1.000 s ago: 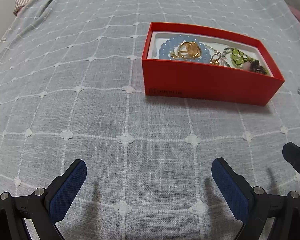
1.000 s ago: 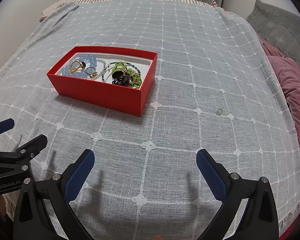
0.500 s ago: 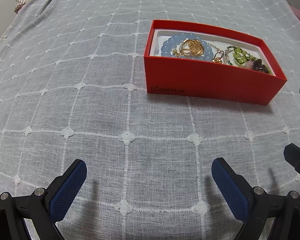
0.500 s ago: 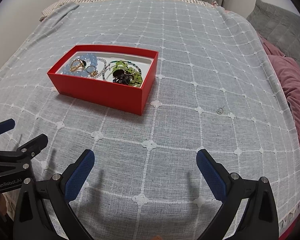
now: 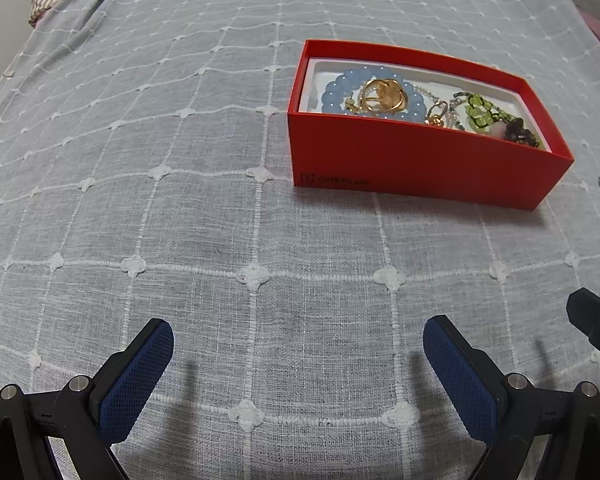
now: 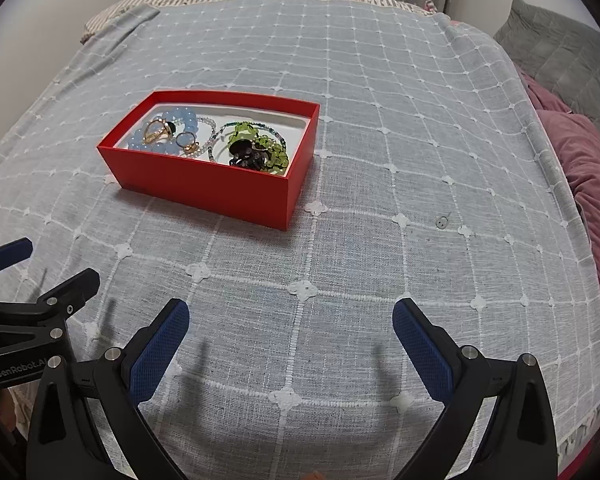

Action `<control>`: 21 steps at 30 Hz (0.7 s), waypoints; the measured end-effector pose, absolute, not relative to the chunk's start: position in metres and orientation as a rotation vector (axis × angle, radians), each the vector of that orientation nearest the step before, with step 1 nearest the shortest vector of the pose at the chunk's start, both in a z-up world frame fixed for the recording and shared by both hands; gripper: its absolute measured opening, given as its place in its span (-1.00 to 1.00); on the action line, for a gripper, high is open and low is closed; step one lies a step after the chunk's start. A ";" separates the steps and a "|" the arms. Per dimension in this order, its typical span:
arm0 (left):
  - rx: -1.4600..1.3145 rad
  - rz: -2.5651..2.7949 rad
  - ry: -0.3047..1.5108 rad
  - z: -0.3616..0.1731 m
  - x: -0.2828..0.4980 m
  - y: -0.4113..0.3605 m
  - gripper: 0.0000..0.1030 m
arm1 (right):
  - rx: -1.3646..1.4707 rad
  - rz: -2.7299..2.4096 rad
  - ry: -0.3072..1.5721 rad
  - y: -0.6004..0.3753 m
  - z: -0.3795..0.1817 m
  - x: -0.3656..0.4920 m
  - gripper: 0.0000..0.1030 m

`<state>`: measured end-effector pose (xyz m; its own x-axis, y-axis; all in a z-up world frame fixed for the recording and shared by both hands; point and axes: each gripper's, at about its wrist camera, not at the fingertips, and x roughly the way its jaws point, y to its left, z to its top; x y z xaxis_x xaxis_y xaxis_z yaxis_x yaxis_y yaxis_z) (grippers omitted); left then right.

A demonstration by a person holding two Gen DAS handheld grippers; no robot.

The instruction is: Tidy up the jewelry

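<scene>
Jewelry fills the red box (image 5: 428, 160) that sits on the bed's grey-blue checked bedspread (image 5: 180, 200), far and to the right in the left wrist view. Inside its white lining, a pale blue bead bracelet (image 5: 334, 94) lies at the left end with a gold ring piece (image 5: 382, 96) resting on it; a small gold earring (image 5: 438, 112) and a thin chain lie beside it, and green beads (image 5: 478, 110) with a dark piece crowd the right end. The left claw (image 5: 298, 372) hovers low over the cloth near the camera, its blue pads spread wide and holding nothing, well apart from the box. In the right wrist view, the same red box (image 6: 204, 188) sits far and left of centre, the blue bracelet (image 6: 180, 116) at its left end and the green beads (image 6: 272, 156) at its right. The right claw (image 6: 290, 340) also stands spread wide and empty above the bedspread (image 6: 380, 140). Part of the left claw's black frame shows at the near left edge. A pink cushion (image 6: 592, 184) and a grey quilted pillow (image 6: 560, 60) lie along the right side of the bed.
</scene>
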<state>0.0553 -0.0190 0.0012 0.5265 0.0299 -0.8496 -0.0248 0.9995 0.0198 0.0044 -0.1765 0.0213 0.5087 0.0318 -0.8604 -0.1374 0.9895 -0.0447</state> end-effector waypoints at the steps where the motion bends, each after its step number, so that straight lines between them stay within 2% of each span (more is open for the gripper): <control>1: 0.005 0.033 1.016 0.001 0.055 -0.019 0.99 | -0.112 0.103 1.033 -0.177 0.021 0.004 0.99; 21: 0.006 0.034 1.015 0.001 0.055 -0.018 0.99 | -0.110 0.103 1.036 -0.176 0.021 0.004 0.99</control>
